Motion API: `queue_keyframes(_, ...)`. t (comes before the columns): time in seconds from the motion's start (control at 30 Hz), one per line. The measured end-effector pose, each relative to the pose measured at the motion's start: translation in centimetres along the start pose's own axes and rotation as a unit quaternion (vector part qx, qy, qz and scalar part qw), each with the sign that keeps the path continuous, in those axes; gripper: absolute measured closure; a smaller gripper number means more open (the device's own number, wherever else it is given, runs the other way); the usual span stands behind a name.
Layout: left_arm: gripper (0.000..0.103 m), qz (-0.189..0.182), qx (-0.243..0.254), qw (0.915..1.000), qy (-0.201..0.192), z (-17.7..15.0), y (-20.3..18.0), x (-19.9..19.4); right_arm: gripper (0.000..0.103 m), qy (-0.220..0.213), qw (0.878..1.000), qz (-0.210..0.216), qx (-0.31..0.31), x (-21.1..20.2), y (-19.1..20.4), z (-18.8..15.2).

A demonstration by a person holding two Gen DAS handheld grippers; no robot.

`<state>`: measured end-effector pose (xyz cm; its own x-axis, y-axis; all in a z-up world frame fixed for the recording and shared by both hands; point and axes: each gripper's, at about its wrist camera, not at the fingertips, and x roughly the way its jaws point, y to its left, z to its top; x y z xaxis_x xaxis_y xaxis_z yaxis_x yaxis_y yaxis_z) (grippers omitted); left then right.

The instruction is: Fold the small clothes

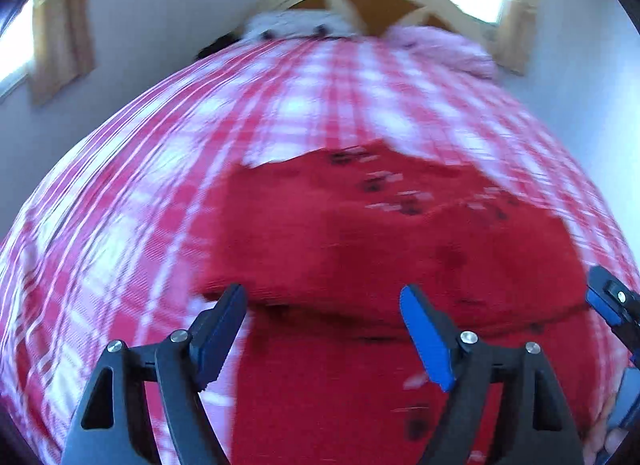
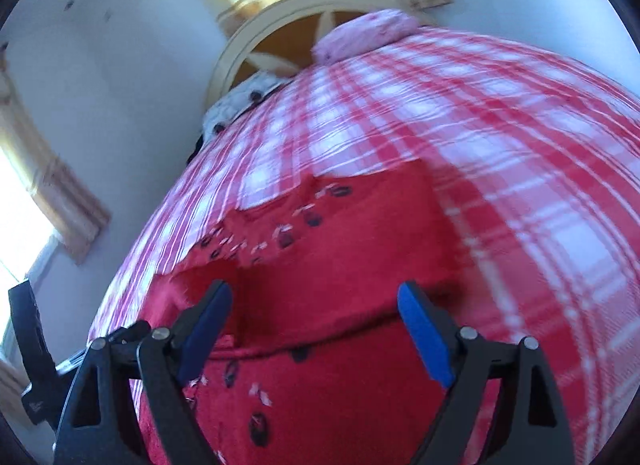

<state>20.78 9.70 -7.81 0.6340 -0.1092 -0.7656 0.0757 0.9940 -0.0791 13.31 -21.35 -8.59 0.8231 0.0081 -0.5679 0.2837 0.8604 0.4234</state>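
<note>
Left wrist view: left hand-held gripper (image 1: 322,339) has its jaws spread wide, nothing between the pads, hovering over a red garment (image 1: 360,233). The garment lies on a bed (image 1: 120,193) covered in red-and-white check, with a folded flap lying across its lower part; the flap's edge runs side to side just ahead of the fingertips. Small dark and white motifs dot the cloth. The frame is motion-blurred, so fine detail of hems is unclear. At the right edge a blue-padded jaw of the other tool shows.

Right wrist view: right hand-held gripper (image 2: 316,335) is likewise spread, empty, over the same garment, near the fold edge. The left tool's black frame shows at the lower left. A pink pillow (image 2: 368,35) and a headboard (image 2: 256,37) sit at the far end of the bed, well apart from the work.

Handling judgement: the cloth looks like a soft knit or fleece, light, limp, non-fragile, with some surface grip. It will drape and sag if lifted from one point, so take it with both tools at once. Best hold: pinch the two ends of an edge, or two corners, catching all layers there. The soft bed gives under pressure, so press the lower pad in to get under the cloth.
</note>
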Motion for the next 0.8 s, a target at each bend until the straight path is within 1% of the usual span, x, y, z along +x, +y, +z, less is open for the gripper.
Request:
queue_keyframes(0.03, 0.023, 0.004, -0.009, 0.9999, 0.002, -0.1, 0.7, 0.2, 0.015, 0.019, 1.000, 0.015, -0.009, 1.2, 1.0, -0.1)
queue_keyframes(0.07, 0.023, 0.010, -0.025, 0.9996, 0.004, -0.2, 1.9, 0.2, 0.015, 0.032, 0.999, 0.021, -0.018, 2.1, 1.9, -0.4)
queue_keyframes(0.13, 0.023, 0.020, -0.037, 0.9991, 0.005, -0.6, 3.4, 0.2, 0.015, 0.042, 0.997, 0.018, -0.058, 3.6, 4.2, -1.0)
queue_keyframes(0.17, 0.023, 0.025, -0.039, 0.9989, 0.006, -0.7, 3.8, 0.2, 0.015, 0.041, 0.996, 0.012, -0.078, 4.0, 5.1, -1.3)
queue_keyframes(0.23, 0.023, 0.035, -0.038, 0.9986, 0.006, -0.9, 4.6, 0.3, 0.015, 0.048, 0.992, -0.016, -0.116, 4.8, 6.8, -1.8)
queue_keyframes(0.3, 0.023, 0.049, -0.042, 0.9979, 0.004, -1.0, 5.4, 0.5, 0.011, 0.053, 0.988, -0.034, -0.138, 5.5, 7.6, -2.1)
queue_keyframes(0.33, 0.023, 0.052, -0.046, 0.9976, 0.004, -1.0, 5.9, 0.5, 0.007, 0.053, 0.988, -0.049, -0.140, 5.7, 7.5, -2.1)
queue_keyframes(0.47, 0.023, 0.054, -0.049, 0.9973, 0.009, -1.1, 6.6, 1.1, 0.007, 0.056, 0.985, -0.102, -0.126, 7.0, 5.8, -2.0)
queue_keyframes(0.57, 0.023, 0.062, -0.040, 0.9972, 0.014, -1.3, 6.1, 1.4, 0.007, 0.067, 0.988, -0.108, -0.091, 8.2, 4.4, -1.4)
queue_keyframes(0.6, 0.023, 0.061, -0.036, 0.9974, 0.014, -1.3, 5.8, 1.3, 0.007, 0.067, 0.987, -0.110, -0.093, 8.6, 4.4, -1.1)
queue_keyframes(0.63, 0.023, 0.061, -0.031, 0.9975, 0.013, -1.3, 5.6, 1.3, 0.009, 0.065, 0.986, -0.114, -0.100, 8.8, 4.7, -0.9)
queue_keyframes(0.7, 0.023, 0.065, -0.023, 0.9976, 0.008, -1.3, 5.2, 0.9, 0.051, 0.073, 0.982, -0.126, -0.119, 9.4, 5.4, -0.7)
queue_keyframes(0.73, 0.023, 0.066, -0.020, 0.9976, 0.006, -1.3, 5.1, 0.8, 0.082, 0.086, 0.980, -0.127, -0.123, 9.9, 5.4, -0.4)
queue_keyframes(0.8, 0.023, 0.069, -0.018, 0.9975, -0.001, -1.2, 5.1, 0.3, 0.082, 0.088, 0.983, -0.119, -0.110, 9.5, 4.9, 0.6)
